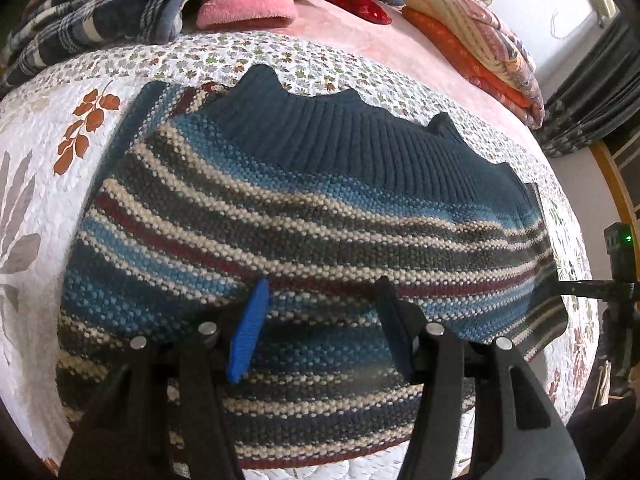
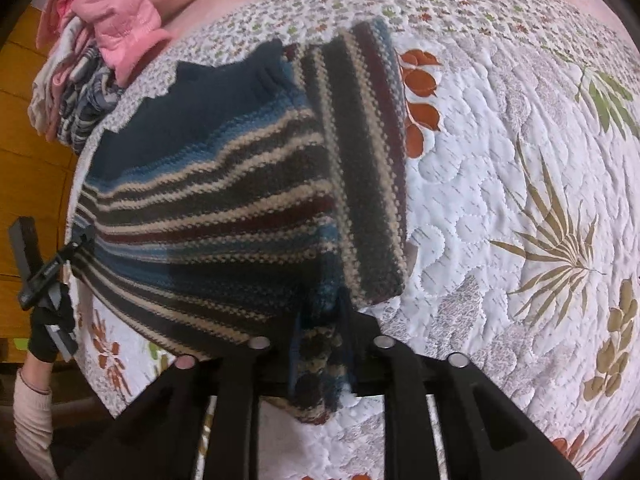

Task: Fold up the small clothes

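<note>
A striped knit sweater point(image 1: 304, 216) with a dark blue ribbed hem lies flat on the quilted bedspread point(image 1: 36, 152). My left gripper point(image 1: 323, 284) hovers low over its striped body. The jaws are open wide, with a blue pad point(image 1: 250, 328) on one finger and nothing between them. In the right wrist view the sweater point(image 2: 208, 208) has a striped sleeve point(image 2: 368, 160) folded over its right side. My right gripper point(image 2: 320, 320) is shut on a bunched near edge of the sweater. The left gripper point(image 2: 44, 272) shows at the sweater's far left edge.
At the head of the bed lie a plaid blanket point(image 1: 100, 12), a pink garment point(image 1: 248, 4), a red cushion point(image 1: 352, 0) and stacked folded quilts point(image 1: 472, 40). A pile of clothes point(image 2: 100, 40) sits at the bedspread's corner. The bed edge and wooden floor point(image 2: 24, 128) lie left.
</note>
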The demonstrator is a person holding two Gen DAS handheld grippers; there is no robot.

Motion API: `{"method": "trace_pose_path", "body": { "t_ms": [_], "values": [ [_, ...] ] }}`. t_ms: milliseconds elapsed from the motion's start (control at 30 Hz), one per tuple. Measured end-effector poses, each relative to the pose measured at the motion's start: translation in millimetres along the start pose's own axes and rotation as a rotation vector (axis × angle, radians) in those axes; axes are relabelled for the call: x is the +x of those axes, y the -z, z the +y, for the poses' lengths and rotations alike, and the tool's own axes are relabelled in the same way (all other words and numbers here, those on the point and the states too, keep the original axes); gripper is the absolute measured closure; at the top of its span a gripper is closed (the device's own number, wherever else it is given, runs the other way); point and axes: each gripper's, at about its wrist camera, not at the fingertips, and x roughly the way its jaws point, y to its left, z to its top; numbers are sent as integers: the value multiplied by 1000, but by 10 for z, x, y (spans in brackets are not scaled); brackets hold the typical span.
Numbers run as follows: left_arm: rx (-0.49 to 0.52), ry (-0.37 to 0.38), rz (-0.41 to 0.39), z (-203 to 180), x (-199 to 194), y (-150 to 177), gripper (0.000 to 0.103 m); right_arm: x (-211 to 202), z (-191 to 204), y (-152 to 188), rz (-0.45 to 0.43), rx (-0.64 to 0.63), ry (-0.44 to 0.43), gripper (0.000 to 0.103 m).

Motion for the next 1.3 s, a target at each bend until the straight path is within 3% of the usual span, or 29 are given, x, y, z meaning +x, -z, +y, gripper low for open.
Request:
{"method": "trace_pose_path", "body": {
  "t_ms": [100,133,267,500,767,1000,1067,1133,1200,1300],
  "values": [
    [-23,28,-9,-16,-56,-15,44,-241,14,-20,-74,17,-31,39],
    [-28,39,-13,-31,-72,-29,44,-321,-1,-33,-101,17,-30,34],
    [-36,59,-18,-105,-90,-46,44,-373,-142,-119,-112,59,-53,33],
    [-16,58,-10,-217,-30,-30,43,-136,-371,-127,-53,115,-106,32],
    [-23,61,-12,-204,11,-46,42,71,-360,-175,-15,134,-176,24],
    [-20,65,-9,-177,53,-51,42,215,-316,-207,-16,116,-174,26],
    [-19,65,-8,-170,66,-54,42,212,-302,-221,-28,103,-157,34],
    [-16,63,-7,-168,75,-54,42,208,-315,-234,-39,102,-158,52],
    [-9,61,-6,-170,81,-52,42,186,-312,-232,-48,99,-182,61],
    [1,61,-5,-168,90,-47,42,149,-245,-235,-60,68,-177,65]
  ]
}}
